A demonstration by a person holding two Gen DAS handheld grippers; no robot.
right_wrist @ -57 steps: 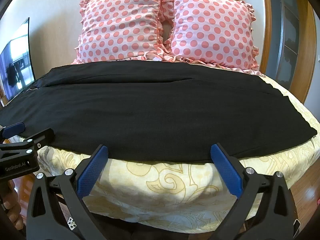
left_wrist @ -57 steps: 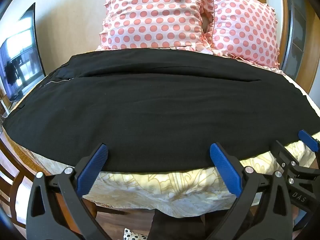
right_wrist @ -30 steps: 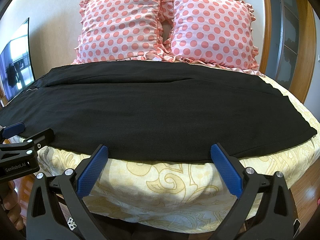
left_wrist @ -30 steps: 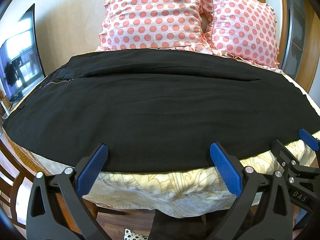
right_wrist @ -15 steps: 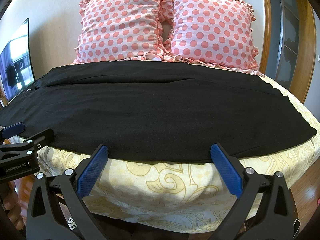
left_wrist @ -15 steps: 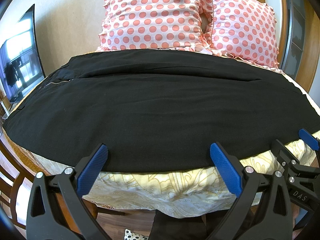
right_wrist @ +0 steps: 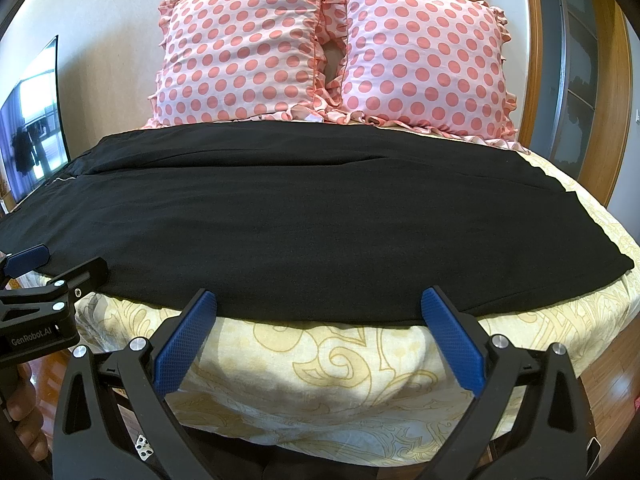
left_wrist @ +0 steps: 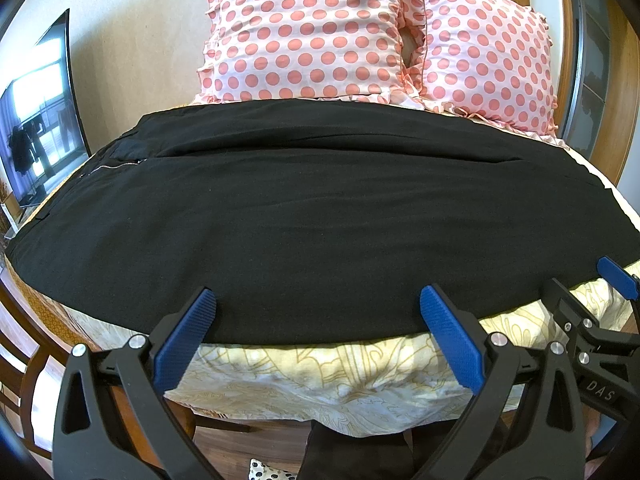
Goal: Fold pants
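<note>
Black pants (left_wrist: 320, 216) lie flat across the bed, waist with a zipper (left_wrist: 116, 166) at the left, leg ends at the right; they also fill the right wrist view (right_wrist: 304, 232). My left gripper (left_wrist: 318, 320) is open and empty, its blue pads at the pants' near edge. My right gripper (right_wrist: 320, 316) is open and empty, at the near edge further right. The right gripper's fingers (left_wrist: 616, 276) show at the lower right of the left wrist view. The left gripper's fingers (right_wrist: 28, 258) show at the left of the right wrist view.
The bed (right_wrist: 320, 364) has a pale yellow patterned cover. Two pink polka-dot pillows (left_wrist: 308, 36) (right_wrist: 424, 56) stand against the wall behind the pants. A TV screen (left_wrist: 36, 120) is at the left. Wooden floor and a chair (left_wrist: 24, 368) lie below the bed edge.
</note>
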